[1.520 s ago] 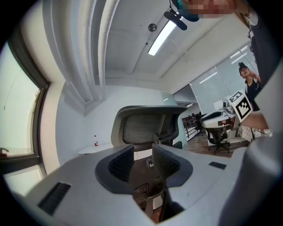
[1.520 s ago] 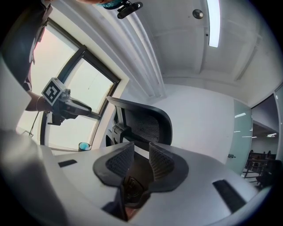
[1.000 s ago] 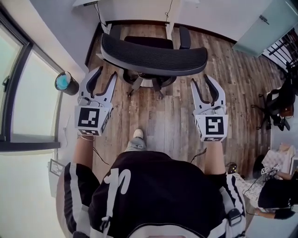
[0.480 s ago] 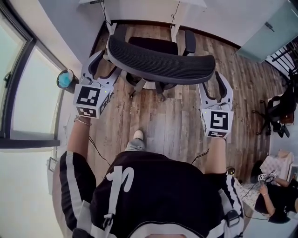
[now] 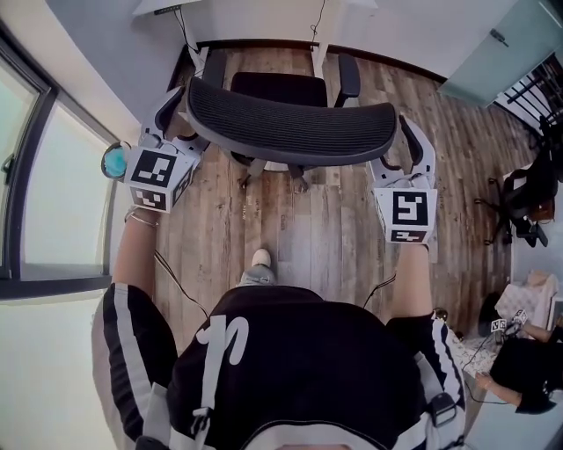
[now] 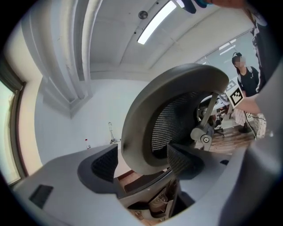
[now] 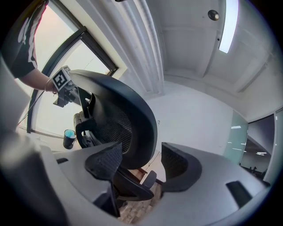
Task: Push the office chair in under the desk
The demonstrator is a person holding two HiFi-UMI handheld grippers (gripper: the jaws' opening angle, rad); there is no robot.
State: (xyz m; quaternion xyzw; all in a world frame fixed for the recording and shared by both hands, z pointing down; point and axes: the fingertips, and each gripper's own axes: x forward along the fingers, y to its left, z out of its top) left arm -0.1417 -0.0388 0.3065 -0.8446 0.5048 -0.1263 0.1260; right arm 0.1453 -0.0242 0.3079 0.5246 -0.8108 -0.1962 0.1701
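The black mesh office chair's backrest (image 5: 290,132) curves across the top of the head view, its seat (image 5: 280,86) toward the white desk (image 5: 255,9). My left gripper (image 5: 182,119) straddles the backrest's left end and my right gripper (image 5: 403,149) its right end. In the left gripper view the backrest rim (image 6: 132,141) stands between the jaws of the left gripper (image 6: 141,161), with a gap at the left pad (image 6: 104,163). In the right gripper view the rim (image 7: 143,128) likewise sits between the spread jaws of the right gripper (image 7: 140,164). Both sets of jaws have just been opening.
A dark cup with a blue top (image 5: 114,161) stands on the wood floor by the window at left. Another office chair (image 5: 519,202) and a seated person (image 5: 528,369) are at the right. A glass partition (image 5: 501,53) stands at the upper right.
Both grippers have moved forward from behind the chair to the two ends of the backrest, and their jaws have spread wider around its rim.
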